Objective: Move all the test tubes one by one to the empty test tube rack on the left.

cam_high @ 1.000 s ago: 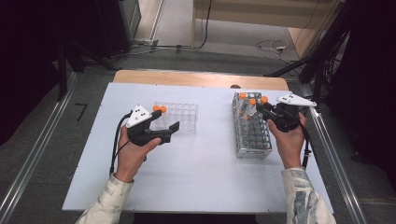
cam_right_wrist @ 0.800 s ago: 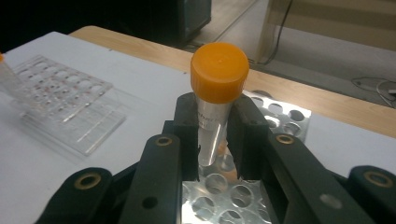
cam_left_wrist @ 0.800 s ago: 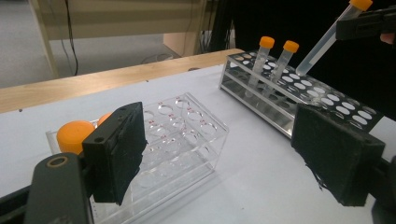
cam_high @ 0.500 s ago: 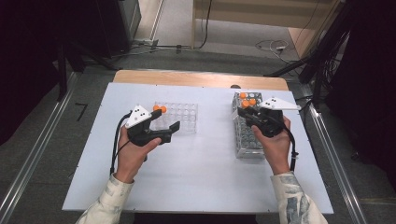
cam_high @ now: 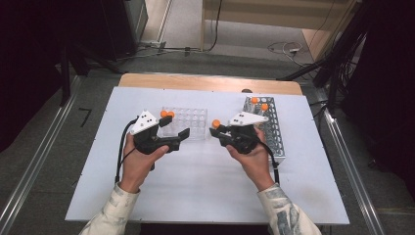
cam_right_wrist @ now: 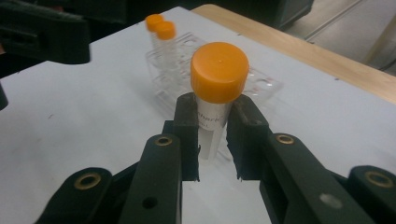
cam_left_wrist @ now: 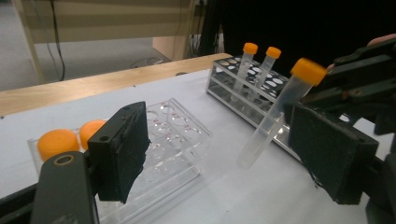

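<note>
The right hand-held gripper (cam_right_wrist: 212, 135) holds a capped tube (cam_right_wrist: 215, 88) just under its orange cap, above the table (cam_high: 195, 196) between the two racks; it looks light, stiff and slippery, so grip the upper wall, while the left hand-held gripper (cam_left_wrist: 224, 154) stands wide, empty.

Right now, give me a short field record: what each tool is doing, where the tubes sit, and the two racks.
right tool: shut on an orange-capped tube, carried between the racks
left tool: open, nothing between the pads, beside the clear rack
clear rack: two capped tubes at its left end
metal rack: two capped tubes at the far end
surface: white table
</note>
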`<state>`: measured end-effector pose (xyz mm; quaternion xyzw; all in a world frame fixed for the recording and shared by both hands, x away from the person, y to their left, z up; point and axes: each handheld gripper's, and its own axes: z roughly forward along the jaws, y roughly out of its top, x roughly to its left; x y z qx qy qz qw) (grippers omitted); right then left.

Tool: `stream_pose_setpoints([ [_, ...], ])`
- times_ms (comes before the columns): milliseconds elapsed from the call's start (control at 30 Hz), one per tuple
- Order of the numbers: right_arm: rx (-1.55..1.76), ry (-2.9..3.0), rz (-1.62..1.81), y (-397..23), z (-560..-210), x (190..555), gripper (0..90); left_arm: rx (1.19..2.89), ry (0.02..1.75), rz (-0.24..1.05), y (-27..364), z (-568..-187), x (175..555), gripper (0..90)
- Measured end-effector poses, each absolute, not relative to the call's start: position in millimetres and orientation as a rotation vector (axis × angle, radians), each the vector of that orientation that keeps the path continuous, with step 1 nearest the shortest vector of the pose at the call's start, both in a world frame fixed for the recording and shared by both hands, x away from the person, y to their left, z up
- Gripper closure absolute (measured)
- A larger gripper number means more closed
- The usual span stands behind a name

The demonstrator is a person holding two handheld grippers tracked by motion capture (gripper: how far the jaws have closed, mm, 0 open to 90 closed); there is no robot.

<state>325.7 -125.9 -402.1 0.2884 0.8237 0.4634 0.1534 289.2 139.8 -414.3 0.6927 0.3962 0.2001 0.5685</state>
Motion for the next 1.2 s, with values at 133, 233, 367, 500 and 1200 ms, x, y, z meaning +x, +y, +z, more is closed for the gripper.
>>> stream_pose_setpoints([
  [133, 0.778, 2.417, 1.325, -104, -407, 321, 72.4, 1.631, 0.903, 0.451, 134, -412, 286, 24.4],
  [233, 0.746, 2.449, 1.314, -92, -411, 319, 72.3, 1.64, 0.884, 0.437, 131, -410, 283, 27.9],
  [367, 0.728, 2.477, 1.312, -79, -415, 316, 72.4, 1.648, 0.861, 0.428, 128, -409, 281, 34.4],
  [500, 0.71, 2.494, 1.315, -71, -417, 314, 72.3, 1.656, 0.848, 0.422, 127, -410, 280, 42.9],
  [1200, 0.698, 2.507, 1.319, -68, -417, 312, 72.3, 1.716, 0.831, 0.405, 125, -417, 283, 68.8],
])
